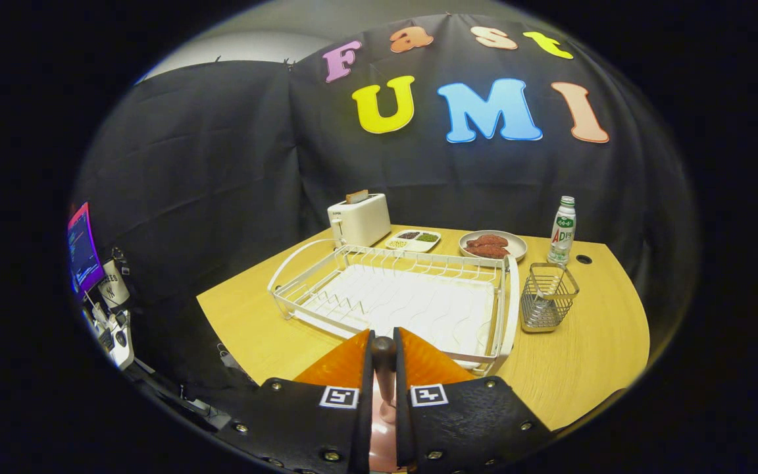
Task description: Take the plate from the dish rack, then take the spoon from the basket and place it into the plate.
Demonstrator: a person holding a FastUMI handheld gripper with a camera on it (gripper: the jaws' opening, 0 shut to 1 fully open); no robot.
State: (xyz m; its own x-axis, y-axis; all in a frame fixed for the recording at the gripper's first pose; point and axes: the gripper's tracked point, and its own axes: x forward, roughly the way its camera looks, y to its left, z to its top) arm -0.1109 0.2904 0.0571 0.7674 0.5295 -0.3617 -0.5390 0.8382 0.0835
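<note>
My gripper (383, 355) is shut on a spoon (383, 368). Its dark brown handle stands upright between the two orange fingers (343, 365), and its rounded end pokes out above their tips. Lower in the gap between the fingers the spoon turns pinkish, and I cannot tell whether that is its bowl or something beneath it. Just beyond the fingers lies the white wire dish rack (353, 260) on its white tray, with nothing in its slots. To the right of the rack stands the small wire basket (548, 296), with nothing inside.
On the wooden table (589, 342) behind the rack stand a white toaster (359, 220) holding bread, a divided dish (412, 240) of small foods, a grey plate (517, 249) with meat and a bottle (562, 230). A lit screen (83, 249) and equipment stand off the table's left.
</note>
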